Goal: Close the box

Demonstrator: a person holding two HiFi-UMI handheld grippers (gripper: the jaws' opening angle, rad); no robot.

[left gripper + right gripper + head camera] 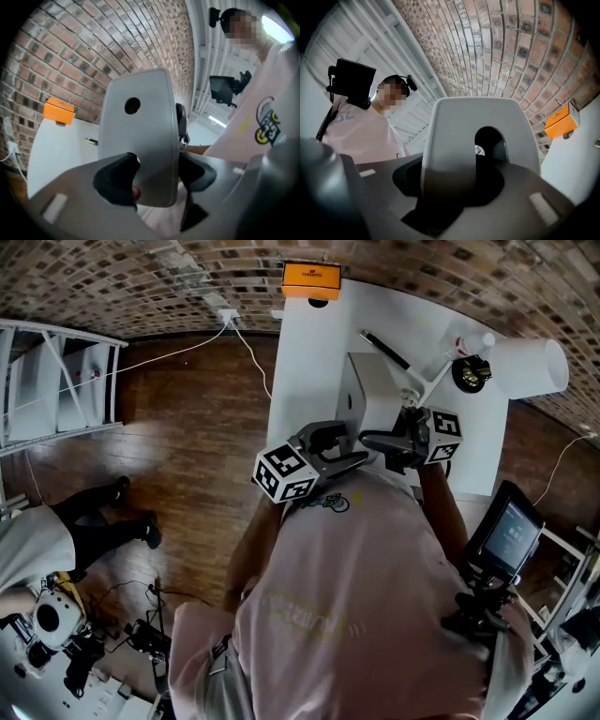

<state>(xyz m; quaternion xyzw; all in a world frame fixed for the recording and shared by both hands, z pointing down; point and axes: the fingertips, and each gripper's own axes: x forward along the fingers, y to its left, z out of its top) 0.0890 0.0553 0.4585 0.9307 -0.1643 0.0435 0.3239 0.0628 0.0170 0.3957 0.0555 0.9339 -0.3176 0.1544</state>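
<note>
In the head view the grey box (373,390) stands on the white table (309,362), just in front of the person's chest. Both grippers meet at its near side. My left gripper (349,457) comes in from the left and my right gripper (377,441) from the right. In the left gripper view a grey flap with a round hole (140,140) stands between the black pads (117,180), and my left gripper (157,176) is shut on it. In the right gripper view my right gripper (454,180) is shut on a grey flap with a slot (454,131).
An orange box (311,279) sits at the table's far edge, with a black pen (384,350) and a white roll (530,367) on the table beyond the grey box. A screen on a stand (511,531) is at the right. A shelf (56,381) and a seated person (94,521) are at the left on the wooden floor.
</note>
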